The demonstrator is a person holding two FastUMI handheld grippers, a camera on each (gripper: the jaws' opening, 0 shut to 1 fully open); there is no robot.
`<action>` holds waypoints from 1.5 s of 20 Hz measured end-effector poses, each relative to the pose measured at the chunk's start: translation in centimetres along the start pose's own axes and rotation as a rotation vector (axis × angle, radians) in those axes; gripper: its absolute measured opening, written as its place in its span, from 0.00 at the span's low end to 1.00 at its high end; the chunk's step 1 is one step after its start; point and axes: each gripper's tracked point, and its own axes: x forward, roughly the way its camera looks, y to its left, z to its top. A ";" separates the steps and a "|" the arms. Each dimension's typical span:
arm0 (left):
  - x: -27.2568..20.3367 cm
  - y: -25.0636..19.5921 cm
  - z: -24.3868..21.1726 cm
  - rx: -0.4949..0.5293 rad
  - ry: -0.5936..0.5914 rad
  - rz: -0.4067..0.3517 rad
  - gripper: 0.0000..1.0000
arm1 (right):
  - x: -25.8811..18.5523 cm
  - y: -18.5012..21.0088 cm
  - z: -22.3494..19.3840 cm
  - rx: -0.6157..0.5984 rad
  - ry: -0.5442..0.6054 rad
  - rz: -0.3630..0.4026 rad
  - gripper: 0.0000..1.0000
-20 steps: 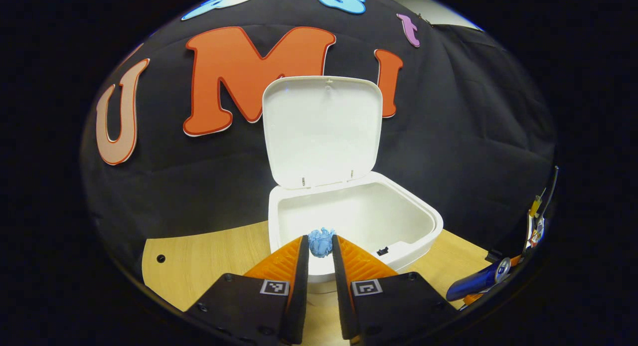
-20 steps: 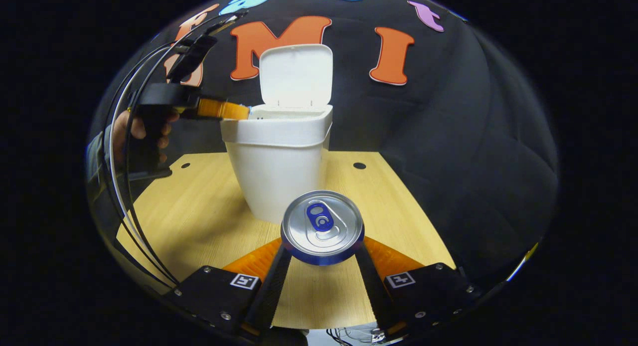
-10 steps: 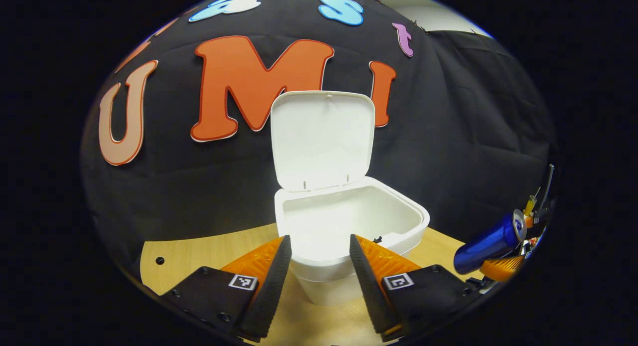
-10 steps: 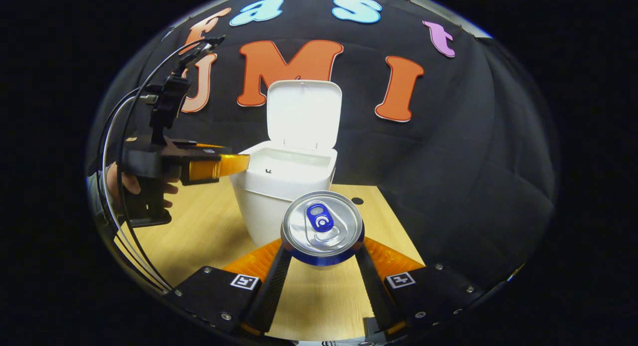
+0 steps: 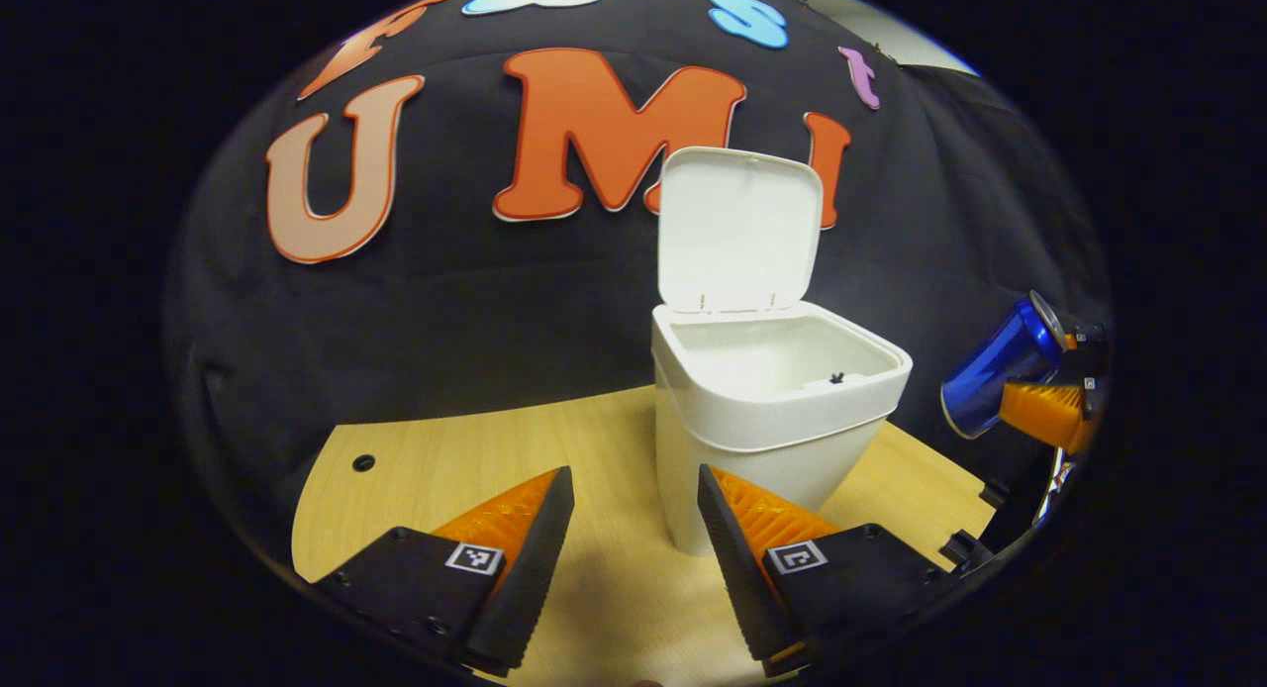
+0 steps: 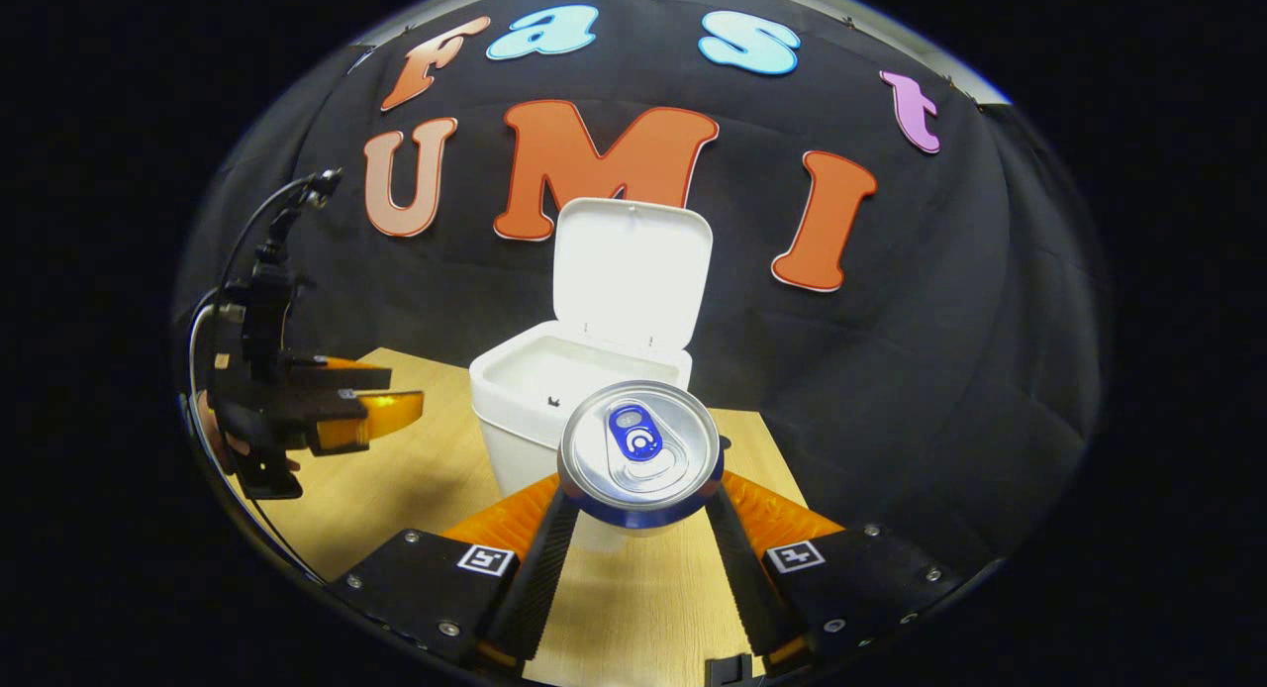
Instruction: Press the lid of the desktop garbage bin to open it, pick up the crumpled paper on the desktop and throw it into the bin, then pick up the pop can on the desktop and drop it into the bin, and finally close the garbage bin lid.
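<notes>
The white desktop bin (image 5: pixel 772 420) stands on the wooden desktop with its lid (image 5: pixel 740 230) raised upright at the back. My left gripper (image 5: pixel 633 489) is open and holds nothing, low over the desk, in front and to the left of the bin. In the right gripper view my right gripper (image 6: pixel 633 499) is shut on the blue pop can (image 6: pixel 638 451), held lying along the fingers with its silver top toward the camera, in front of the bin (image 6: pixel 554 390) and above its rim. The can (image 5: pixel 995 365) also appears at the right in the left gripper view. The crumpled paper is hidden.
The wooden desktop (image 5: pixel 445 469) has small round holes (image 5: pixel 363 462) near its edge. The black cloth wall hangs close behind the bin. In the right gripper view the left gripper (image 6: pixel 381 415) and the hand holding it sit at the far left.
The blue crumpled paper left my left gripper, whose fingers opened. That gripper then pulled back and left, away from the bin. My right gripper rose with the can toward the bin opening.
</notes>
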 end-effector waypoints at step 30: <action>-10.7 12.7 -5.9 -0.206 0.089 0.400 0.85 | 12.8 1.8 2.0 -0.075 0.055 0.132 0.78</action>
